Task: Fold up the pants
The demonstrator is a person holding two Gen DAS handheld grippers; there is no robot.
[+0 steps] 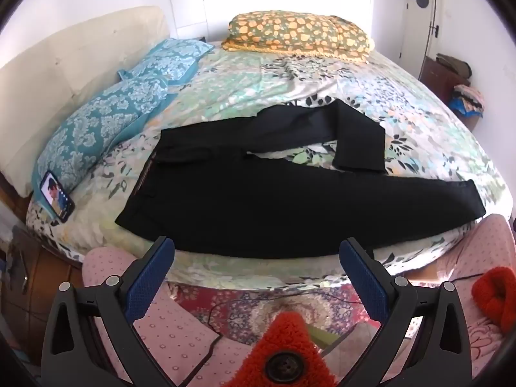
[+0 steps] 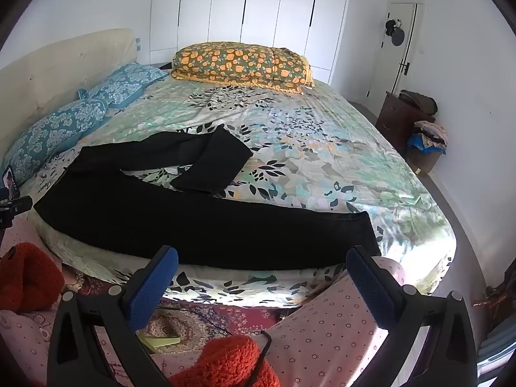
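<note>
Black pants (image 1: 245, 203) lie spread on the floral bed sheet (image 1: 258, 77), waistband to the left, near leg stretched right along the front edge, far leg bent back on itself. They also show in the right wrist view (image 2: 200, 222). My left gripper (image 1: 256, 251) is open and empty, held off the front edge of the bed, just below the pants' seat. My right gripper (image 2: 261, 259) is open and empty, below the near leg, close to its hem (image 2: 364, 229). Neither touches the cloth.
Blue patterned pillows (image 1: 106, 119) and a phone (image 1: 58, 198) lie at the left by the headboard. An orange floral pillow (image 1: 300, 37) lies at the far side. A dark cabinet (image 2: 400, 119) with piled clothes stands at right. A patterned rug (image 1: 258, 303) lies below.
</note>
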